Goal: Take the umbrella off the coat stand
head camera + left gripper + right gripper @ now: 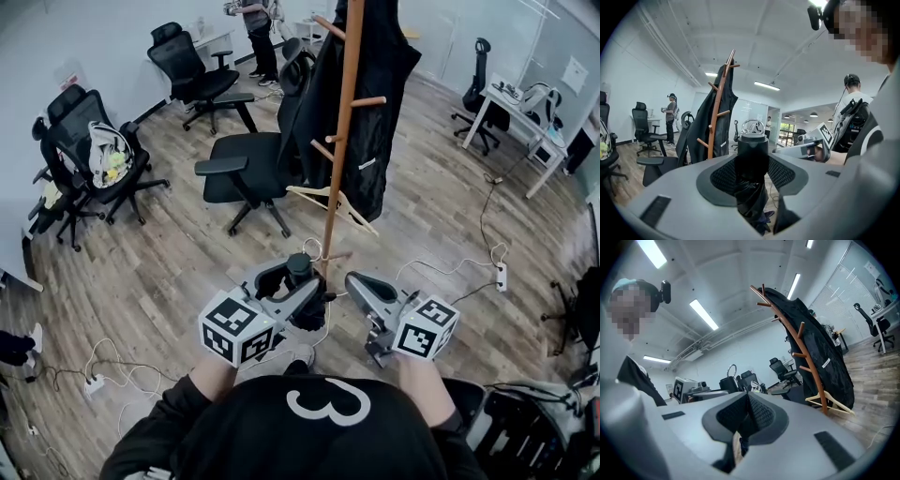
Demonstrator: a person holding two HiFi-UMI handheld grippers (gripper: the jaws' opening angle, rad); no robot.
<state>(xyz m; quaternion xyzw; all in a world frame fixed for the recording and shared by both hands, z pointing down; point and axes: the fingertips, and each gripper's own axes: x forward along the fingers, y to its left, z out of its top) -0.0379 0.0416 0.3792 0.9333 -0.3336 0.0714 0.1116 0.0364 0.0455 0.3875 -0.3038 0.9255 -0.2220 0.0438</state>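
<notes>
The left claw is clamped on a folded black umbrella, gripping it partway down the body. The umbrella stands upright between the mesh pads, its handle end and wrist loop poking above the jaws and its folded fabric hanging below them. It is held low in front of the person, off the pegs and near the foot of the wooden coat stand. The right claw, just beside the left, is pinched narrow with its pads meeting at the tips and nothing between them. A black coat drapes over the stand's upper pegs, and a wooden hanger leans low against the pole. A black office chair sits just beside the stand on the wood floor, with cables trailing across the boards.
</notes>
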